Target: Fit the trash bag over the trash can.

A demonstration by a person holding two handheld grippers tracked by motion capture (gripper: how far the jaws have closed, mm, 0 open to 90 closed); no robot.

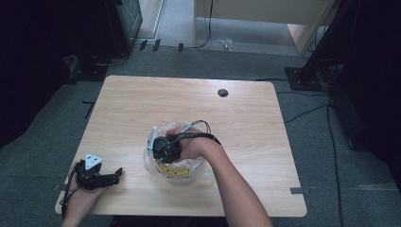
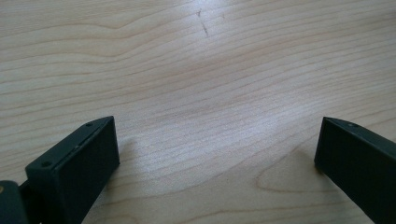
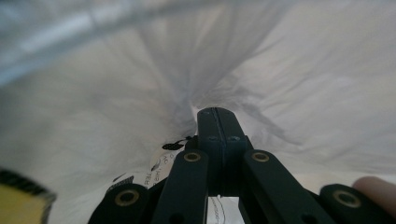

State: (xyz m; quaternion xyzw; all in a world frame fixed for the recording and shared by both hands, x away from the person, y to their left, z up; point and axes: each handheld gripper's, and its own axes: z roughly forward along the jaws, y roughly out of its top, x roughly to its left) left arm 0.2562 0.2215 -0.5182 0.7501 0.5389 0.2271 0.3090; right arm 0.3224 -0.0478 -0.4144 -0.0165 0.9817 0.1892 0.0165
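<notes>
- High view, closest to the camera: the person's left hand at the near left corner of the desk, holding the left hand-held gripper. It sits low over the bare wood with its tips pointing right, and the grey three-cornered plate is up on top.
- Same view, further in: the right forearm comes up from the bottom edge to the middle of the desk, where the right hand-held gripper is buried in a clear plastic bag. The bag sits a bit near of the desk's centre, well apart from the left hand-held gripper, and has a yellow-and-black print on the side facing the person.
- Also there: a small dark round hole in the desk near the far edge, plus cables on the grey floor around it.
- Left gripper view: the two black jaws stand wide apart with nothing but wood grain between them, so that one is open and holding nothing.
- Right gripper view: the jaws are pressed flat together at the tips, and the white film of the bag puckers and gathers right into that point, so it's pinched onto the plastic. Blurry yellow print with a black edge sits in the bottom left corner, and a fingertip pokes in at bottom right.
</notes>
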